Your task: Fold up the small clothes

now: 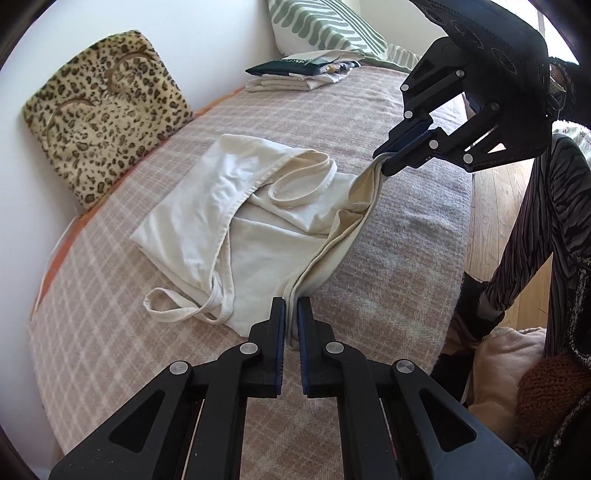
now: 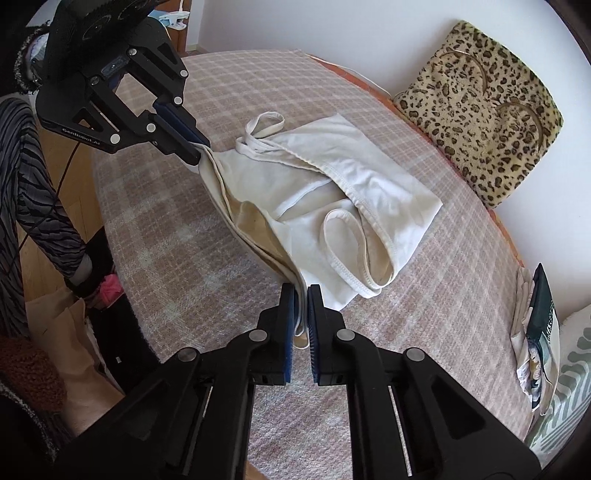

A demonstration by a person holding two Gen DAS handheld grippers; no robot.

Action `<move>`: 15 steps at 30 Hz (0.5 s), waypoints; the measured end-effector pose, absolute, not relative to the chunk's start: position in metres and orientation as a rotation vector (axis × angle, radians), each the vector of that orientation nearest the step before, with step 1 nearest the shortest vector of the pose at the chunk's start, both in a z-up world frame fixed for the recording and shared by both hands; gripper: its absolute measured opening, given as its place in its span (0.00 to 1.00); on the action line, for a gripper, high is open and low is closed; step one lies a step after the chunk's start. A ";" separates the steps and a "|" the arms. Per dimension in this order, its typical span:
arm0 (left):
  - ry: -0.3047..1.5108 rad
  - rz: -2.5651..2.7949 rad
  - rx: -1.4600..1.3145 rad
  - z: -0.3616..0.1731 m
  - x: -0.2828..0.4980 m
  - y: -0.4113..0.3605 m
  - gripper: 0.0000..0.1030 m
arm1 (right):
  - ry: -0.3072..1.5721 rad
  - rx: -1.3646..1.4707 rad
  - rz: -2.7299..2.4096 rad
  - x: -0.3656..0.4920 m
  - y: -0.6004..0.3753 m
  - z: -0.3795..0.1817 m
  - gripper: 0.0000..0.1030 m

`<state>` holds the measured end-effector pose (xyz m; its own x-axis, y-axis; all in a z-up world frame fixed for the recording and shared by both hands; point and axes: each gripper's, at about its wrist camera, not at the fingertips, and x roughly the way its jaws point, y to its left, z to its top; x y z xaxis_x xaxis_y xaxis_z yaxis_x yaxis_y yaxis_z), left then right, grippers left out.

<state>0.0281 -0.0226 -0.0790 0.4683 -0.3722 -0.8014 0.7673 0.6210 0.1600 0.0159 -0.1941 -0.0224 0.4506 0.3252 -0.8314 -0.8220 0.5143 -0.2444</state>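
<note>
White wall (image 1: 207, 44) behind, wood floor (image 1: 495, 221) at the bed's open side. Bed takes most of both views, covered by a pink-beige plaid blanket (image 1: 110, 295) with an orange edge showing along the wall side. Leopard-print cushion (image 1: 107, 125) leans upright against the wall, near the garment but apart from it. Green-and-white patterned pillow (image 1: 325, 26) at the far end, with a small stack of folded clothes (image 1: 295, 74) just in front of it, well apart from the work area. Person's striped sleeve (image 1: 535, 229) at the bed's open side.

Cream tank top (image 1: 229, 214) lies mid-blanket, partly folded over itself, straps loose: one loop on top, another trailing off the near corner. Its edge nearest the open side is lifted and stretched between both tools.

Left gripper (image 1: 291, 306) pinches one end of that lifted edge, fingers nearly together with cloth between. Right gripper (image 2: 301, 295) pinches the other end, fingers likewise clamped on fabric.
</note>
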 end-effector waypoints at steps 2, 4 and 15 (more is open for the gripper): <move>0.799 -0.734 0.528 -0.070 0.040 -0.020 0.05 | 0.793 -0.694 0.773 0.027 -0.198 -0.012 0.07; 0.785 -0.726 0.515 -0.063 0.050 -0.020 0.05 | 0.772 -0.688 0.757 0.041 -0.200 -0.004 0.07; 0.804 -0.644 0.500 -0.062 0.118 -0.017 0.05 | 0.773 -0.708 0.707 0.128 -0.199 -0.005 0.07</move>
